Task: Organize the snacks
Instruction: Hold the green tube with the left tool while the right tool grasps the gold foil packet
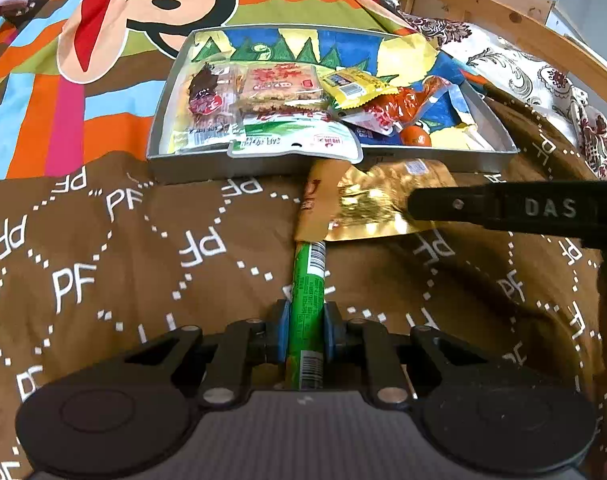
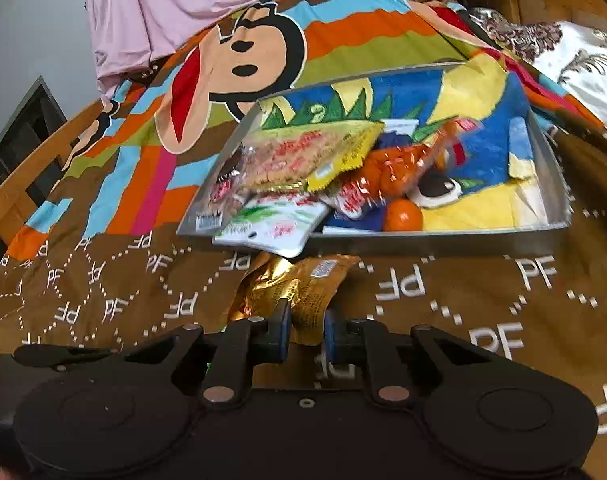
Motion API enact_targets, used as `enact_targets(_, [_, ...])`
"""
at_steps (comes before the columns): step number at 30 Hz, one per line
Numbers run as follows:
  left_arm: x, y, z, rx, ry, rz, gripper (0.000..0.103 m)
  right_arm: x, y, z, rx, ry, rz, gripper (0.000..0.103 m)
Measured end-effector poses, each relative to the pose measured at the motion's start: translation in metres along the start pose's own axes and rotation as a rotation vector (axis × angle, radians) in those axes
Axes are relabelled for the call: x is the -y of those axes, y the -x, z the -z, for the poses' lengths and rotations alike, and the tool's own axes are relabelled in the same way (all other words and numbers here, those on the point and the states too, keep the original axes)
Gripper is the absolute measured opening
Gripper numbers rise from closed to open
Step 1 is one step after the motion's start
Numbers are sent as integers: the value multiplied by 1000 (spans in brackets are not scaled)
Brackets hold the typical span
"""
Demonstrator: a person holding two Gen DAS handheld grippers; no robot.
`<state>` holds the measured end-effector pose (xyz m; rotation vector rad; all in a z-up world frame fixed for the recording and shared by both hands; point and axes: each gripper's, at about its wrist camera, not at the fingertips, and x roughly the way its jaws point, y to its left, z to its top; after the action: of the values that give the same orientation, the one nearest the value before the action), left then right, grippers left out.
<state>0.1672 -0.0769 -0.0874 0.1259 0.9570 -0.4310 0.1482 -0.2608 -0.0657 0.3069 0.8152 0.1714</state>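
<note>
My left gripper [image 1: 306,332] is shut on a long green snack stick [image 1: 308,296] that points toward a grey metal tray [image 1: 263,166]. My right gripper [image 2: 306,330] is shut on a crumpled gold snack packet [image 2: 299,290], just in front of the tray [image 2: 443,240]. In the left wrist view the gold packet [image 1: 377,206] is held by the right gripper's black finger [image 1: 515,210] above the stick's tip. The tray holds several snack packets [image 1: 279,90], an orange packet [image 2: 407,164] and a small orange fruit [image 2: 402,216]. A white-green packet [image 1: 295,140] overhangs the tray's near rim.
Everything lies on a bed with a brown "PF" blanket [image 1: 103,260] and a striped monkey print [image 1: 143,12]. A wooden bed frame [image 1: 515,20] curves at the right. Pink cloth [image 2: 175,12] lies at the far side. A floral cloth [image 2: 583,60] lies beside the tray.
</note>
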Motion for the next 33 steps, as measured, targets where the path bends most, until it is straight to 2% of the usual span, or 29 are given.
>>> enact_targets(3, [-1,2,2,-6,5,-6,19,6,9,6,-2,-20,20,17])
enact_targets(4, [-1,3,4,-7,4,-12,19,8,12,8,-8,-24,31,14])
enact_targets(12, [-4,9,7,-17,15,-32,19,20,19,23,-58,-81,54,17])
enact_targets(15, [-5,9,7,-18,22,-31,19,23,17,26,-70,-92,49,29])
enact_targets(17, [-7,8,6,-22,30,-26,19,24,15,26,-67,-82,56,50])
enact_targets(23, [-10,1,1,-26,48,-14,20,9,10,19,-27,164,136,77])
enact_targets(25, [-11,-2,-1,-26,50,-12,20,4,4,18,-35,265,144,78])
enact_targets(28, [-13,-5,-4,-25,55,-6,20,-4,-6,20,-59,392,107,80])
enact_targets(33, [-17,-9,-8,-27,67,7,20,-16,-20,24,-85,542,81,83])
